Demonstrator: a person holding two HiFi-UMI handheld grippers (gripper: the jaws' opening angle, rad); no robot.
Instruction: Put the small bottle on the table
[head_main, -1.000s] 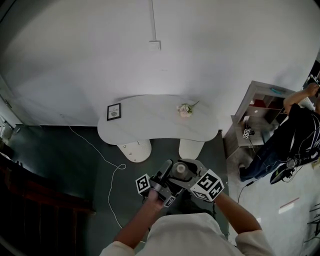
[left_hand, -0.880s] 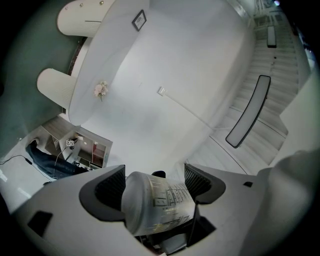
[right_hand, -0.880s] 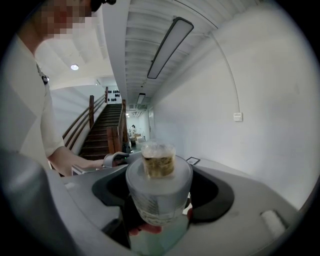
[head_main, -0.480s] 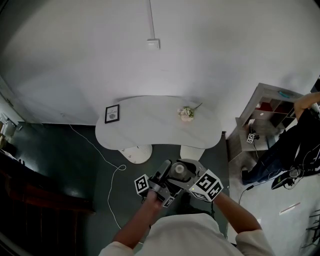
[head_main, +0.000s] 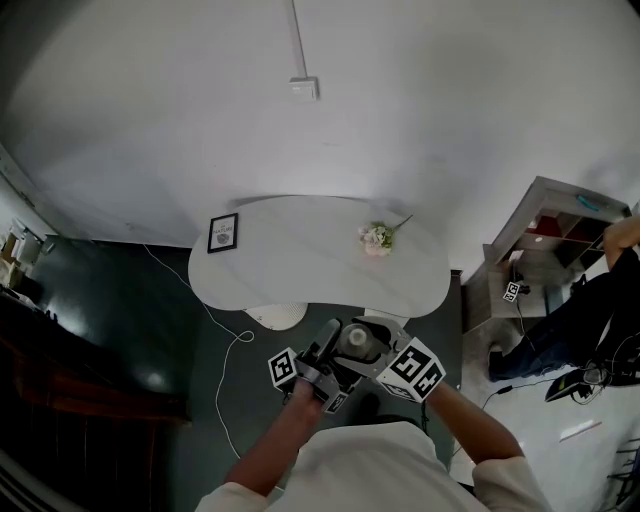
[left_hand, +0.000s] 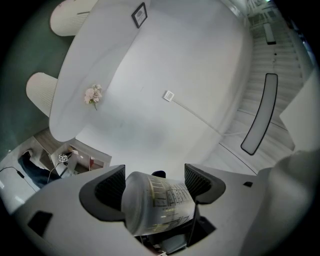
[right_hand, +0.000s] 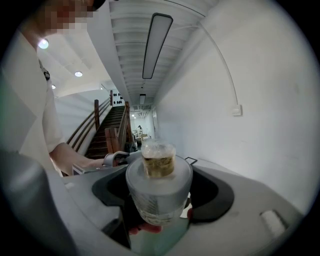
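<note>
Head view: I hold the small bottle low at my chest, cap up, well short of the white tabletop at 12 o'clock. My left tool meets it from 9 o'clock, my right tool from 3 o'clock. I judge the double hold steadies it while I carry it. A picture frame and flowers leave the middle bare for setting it down.

Left gripper view: both pads press the bottle's printed body, so this tool is closed on it.

Right gripper view: the bottle sits between the jaws, both pads apparently touching its sides, gripping it too.
</note>
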